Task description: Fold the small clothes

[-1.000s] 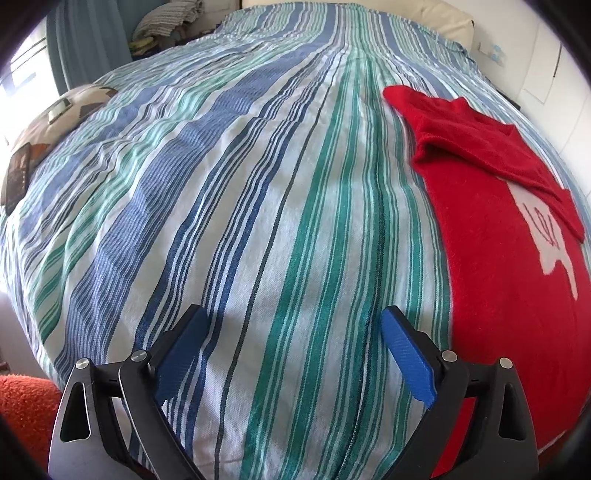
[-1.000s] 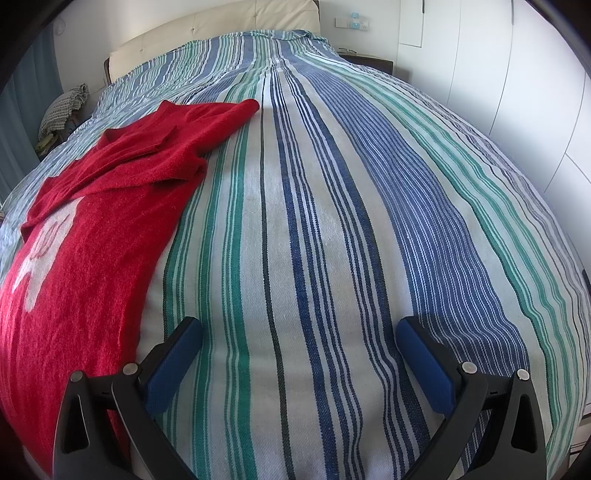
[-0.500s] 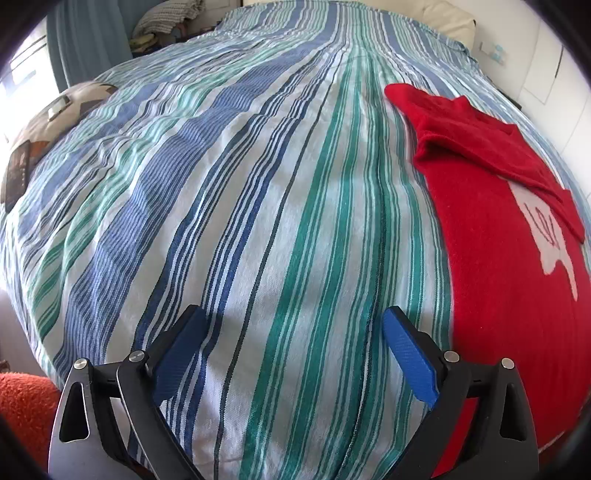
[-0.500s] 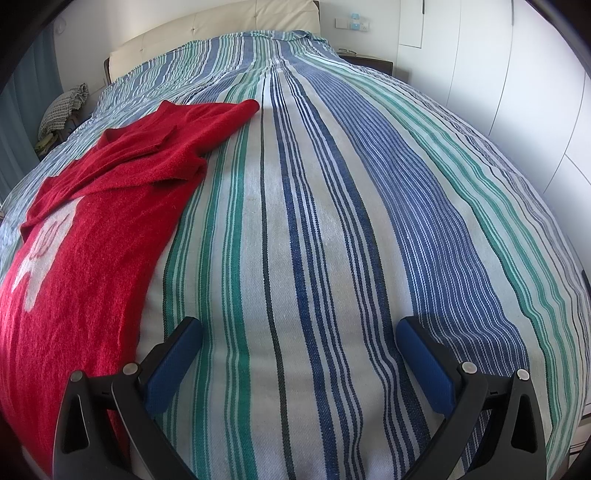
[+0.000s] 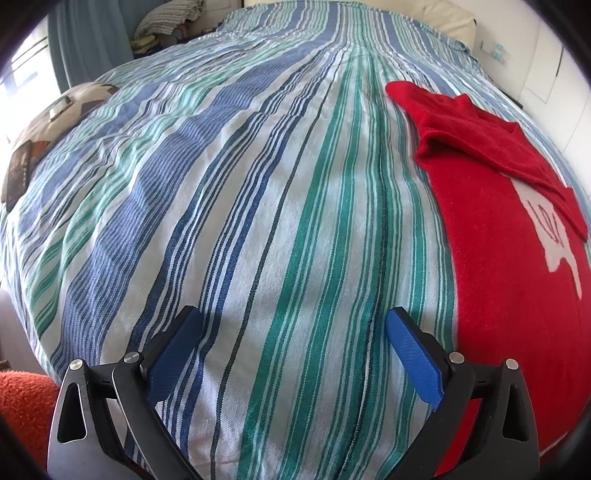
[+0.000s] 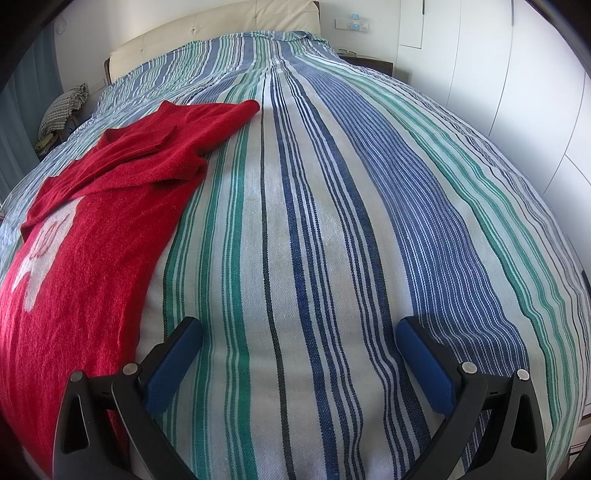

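Observation:
A red knitted sweater [image 5: 509, 258] with a white motif lies flat on the striped bedspread [image 5: 258, 206], its sleeves folded across the top. It fills the right side of the left wrist view and the left side of the right wrist view, sweater [image 6: 85, 236]. My left gripper [image 5: 291, 332] is open over bare bedspread just left of the sweater's edge. My right gripper [image 6: 299, 343] is open over the striped bedspread [image 6: 351, 229] just right of the sweater. Neither holds anything.
A patterned cushion [image 5: 48, 125] with a dark flat object lies at the bed's left edge. Folded checked cloth [image 5: 166, 18] sits beyond the far left corner. White wardrobe doors [image 6: 517, 92] run along the right. An orange rug [image 5: 22, 402] lies below the bed's near left corner.
The left wrist view has tilted slightly, so the bed sits a little lower in frame. The right gripper and the sweater have not moved.

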Action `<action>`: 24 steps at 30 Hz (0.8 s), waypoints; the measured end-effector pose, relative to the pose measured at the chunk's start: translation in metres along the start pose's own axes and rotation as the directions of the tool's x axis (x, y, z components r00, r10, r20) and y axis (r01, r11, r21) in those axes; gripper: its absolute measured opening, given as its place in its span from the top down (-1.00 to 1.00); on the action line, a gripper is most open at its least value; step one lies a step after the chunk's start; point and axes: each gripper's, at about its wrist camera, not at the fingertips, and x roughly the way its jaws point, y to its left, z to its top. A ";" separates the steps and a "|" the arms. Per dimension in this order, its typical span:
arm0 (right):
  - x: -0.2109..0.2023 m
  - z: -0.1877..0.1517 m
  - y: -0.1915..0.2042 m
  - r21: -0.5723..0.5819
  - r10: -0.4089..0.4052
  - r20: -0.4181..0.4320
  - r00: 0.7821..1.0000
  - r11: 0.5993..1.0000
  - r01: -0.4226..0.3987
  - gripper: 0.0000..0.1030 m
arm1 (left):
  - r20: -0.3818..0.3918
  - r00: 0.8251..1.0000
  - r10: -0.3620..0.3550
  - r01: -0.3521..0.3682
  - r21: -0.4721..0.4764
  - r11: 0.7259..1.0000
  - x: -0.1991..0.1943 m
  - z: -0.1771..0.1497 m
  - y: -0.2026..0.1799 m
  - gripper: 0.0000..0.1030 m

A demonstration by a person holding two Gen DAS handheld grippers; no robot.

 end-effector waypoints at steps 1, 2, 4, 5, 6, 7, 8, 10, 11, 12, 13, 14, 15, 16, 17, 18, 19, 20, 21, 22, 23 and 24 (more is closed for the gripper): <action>0.000 0.000 0.000 0.000 0.000 0.000 1.000 1.000 0.000 -1.00 | 0.000 1.000 0.000 0.000 0.001 1.000 0.000 0.000 0.000 -0.95; 0.000 0.000 0.000 0.000 0.000 0.000 1.000 1.000 0.000 -1.00 | -0.001 1.000 -0.001 0.001 0.002 1.000 0.000 0.000 0.000 -0.95; 0.000 0.000 0.000 -0.001 0.000 0.000 1.000 1.000 0.000 -1.00 | -0.006 1.000 -0.008 0.008 0.003 1.000 0.000 0.001 0.001 -0.95; 0.000 0.001 0.000 -0.001 0.002 -0.002 1.000 1.000 -0.002 -1.00 | -0.016 1.000 -0.012 0.012 0.002 1.000 -0.001 0.002 0.001 -0.95; -0.001 0.003 -0.001 -0.004 0.007 -0.013 1.000 1.000 -0.007 -1.00 | -0.026 0.999 -0.019 0.019 -0.002 1.000 -0.004 0.003 0.003 -0.94; -0.002 0.007 -0.003 -0.013 0.020 -0.038 0.999 1.000 -0.021 -1.00 | -0.034 0.999 -0.032 0.031 -0.011 0.999 -0.008 0.005 0.005 -0.93; -0.005 0.012 -0.005 -0.020 0.035 -0.067 0.997 0.999 -0.036 -0.99 | -0.035 0.998 -0.054 0.054 -0.021 0.998 -0.014 0.007 0.008 -0.93; -0.020 0.023 -0.011 0.004 0.044 -0.142 0.989 0.999 -0.043 -0.96 | -0.021 0.993 -0.120 0.119 -0.041 0.992 -0.033 0.008 0.016 -0.93; -0.033 0.026 -0.014 0.023 0.067 -0.157 0.985 0.998 -0.064 -0.95 | -0.020 0.988 -0.153 0.152 -0.044 0.987 -0.041 0.007 0.017 -0.93; -0.048 0.028 -0.014 0.038 0.117 -0.165 0.979 0.993 -0.113 -0.95 | -0.027 0.980 -0.197 0.196 -0.045 0.980 -0.049 0.004 0.017 -0.93; -0.062 0.027 -0.012 0.052 0.182 -0.183 0.966 0.983 -0.176 -0.95 | -0.047 0.967 -0.251 0.249 -0.040 0.968 -0.054 0.000 0.014 -0.93; -0.073 0.024 -0.009 0.066 0.236 -0.210 0.949 0.972 -0.227 -0.95 | -0.070 0.953 -0.295 0.293 -0.032 0.955 -0.058 -0.005 0.008 -0.93; -0.083 0.018 -0.004 0.089 0.301 -0.252 0.920 0.953 -0.288 -0.95 | -0.104 0.933 -0.345 0.346 -0.009 0.938 -0.061 -0.012 -0.002 -0.92; -0.089 0.012 0.001 0.110 0.349 -0.282 0.894 0.937 -0.331 -0.95 | -0.133 0.919 -0.372 0.377 0.016 0.926 -0.063 -0.019 -0.012 -0.91; -0.093 0.001 0.008 0.146 0.412 -0.320 0.853 0.911 -0.385 -0.95 | -0.160 0.909 -0.386 0.396 0.038 0.917 -0.063 -0.025 -0.022 -0.87; -0.093 -0.008 0.014 0.177 0.452 -0.349 0.821 0.892 -0.416 -0.95 | -0.195 0.898 -0.395 0.414 0.063 0.908 -0.061 -0.031 -0.033 -0.70; -0.090 -0.018 0.020 0.211 0.484 -0.381 0.788 0.875 -0.435 -0.94 | -0.227 0.887 -0.403 0.429 0.079 0.900 -0.057 -0.036 -0.041 -0.57; -0.085 -0.028 0.026 0.240 0.502 -0.413 0.760 0.865 -0.441 -0.90 | -0.267 0.876 -0.402 0.438 0.091 0.895 -0.052 -0.042 -0.051 -0.38; -0.080 -0.037 0.030 0.259 0.506 -0.438 0.743 0.862 -0.435 -0.84 | -0.303 0.866 -0.398 0.443 0.095 0.892 -0.047 -0.047 -0.058 -0.23; -0.073 -0.045 0.034 0.267 0.497 -0.461 0.735 0.868 -0.420 -0.81 | -0.337 0.857 -0.389 0.444 0.099 0.891 -0.044 -0.052 -0.064 -0.18; -0.066 -0.051 0.037 0.264 0.482 -0.474 0.737 0.876 -0.403 -0.77 | -0.354 0.853 -0.384 0.446 0.109 0.889 -0.043 -0.055 -0.069 -0.04; -0.059 -0.057 0.039 0.260 0.466 -0.484 0.741 0.885 -0.387 -0.71 | -0.366 0.851 -0.376 0.446 0.126 0.886 -0.042 -0.059 -0.073 0.13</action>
